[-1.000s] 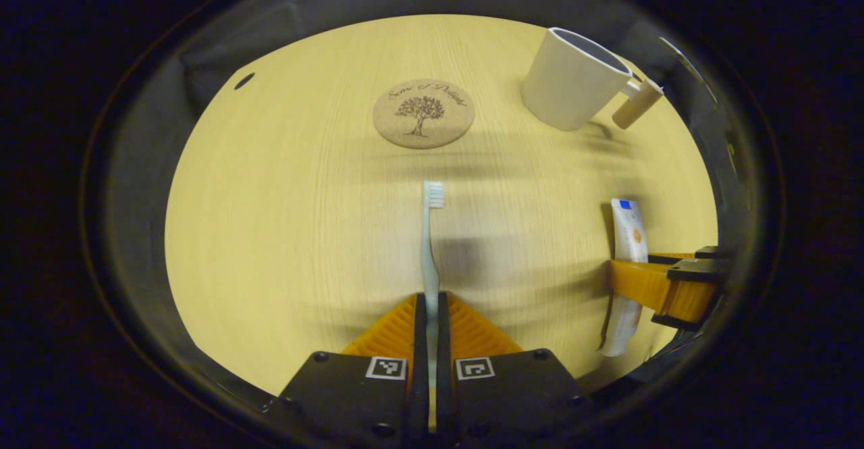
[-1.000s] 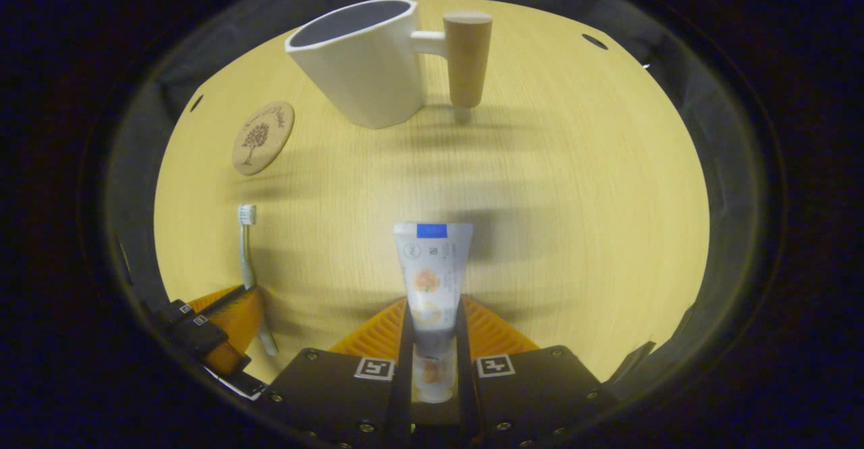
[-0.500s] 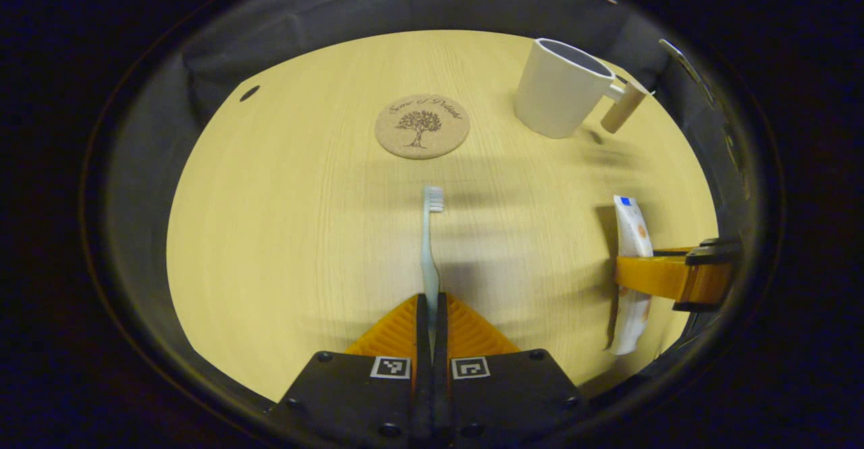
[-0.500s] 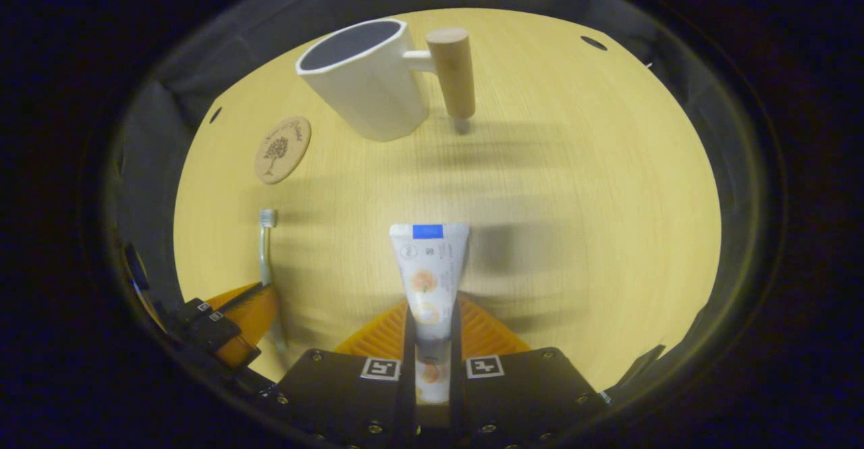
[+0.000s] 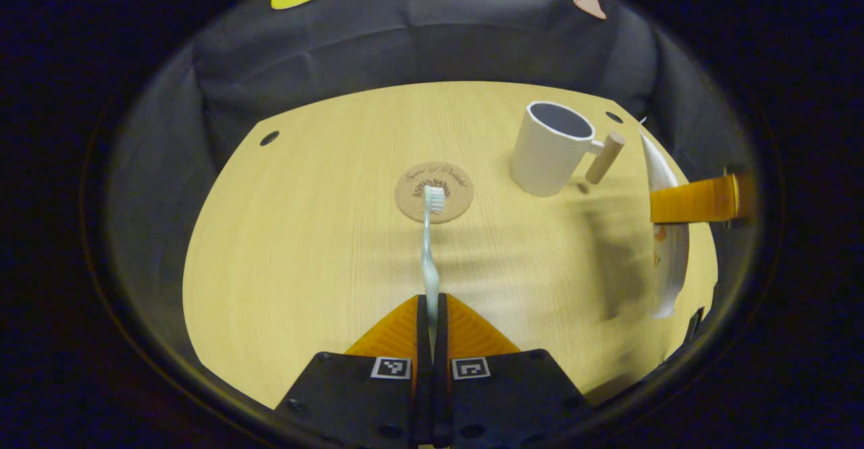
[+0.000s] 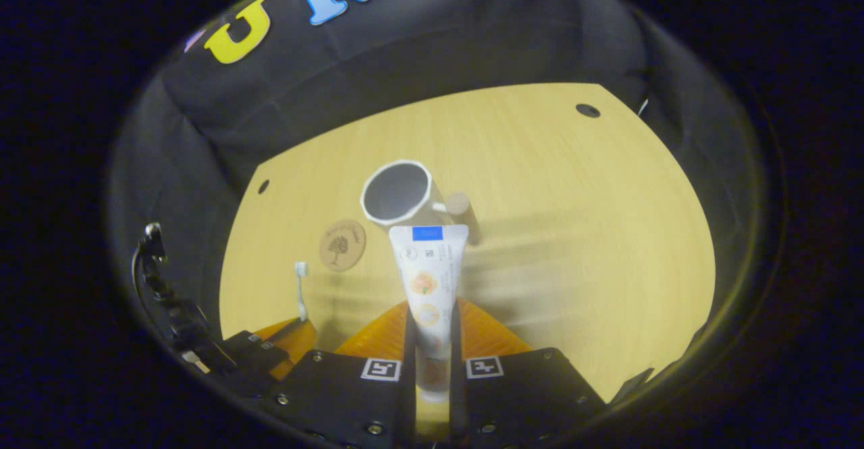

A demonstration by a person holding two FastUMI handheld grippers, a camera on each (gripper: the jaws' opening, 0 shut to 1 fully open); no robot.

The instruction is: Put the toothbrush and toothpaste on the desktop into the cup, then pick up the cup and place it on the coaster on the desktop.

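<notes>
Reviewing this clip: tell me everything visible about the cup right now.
The cup is a white, plastic-looking mug with a dark grey inside and a thin white rim. A short white stub on its side carries a light wooden peg handle. It stands upright on the wooden desktop, apart from the round cork coaster. It looks empty in the right gripper view. Nothing grips it; only the desktop touches it.

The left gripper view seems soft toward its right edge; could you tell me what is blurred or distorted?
Left gripper view: the toothpaste at the right edge is smeared and bowed, its shadow soft; the toothbrush stays sharp. Right gripper view: the desktop edge curves.
</notes>
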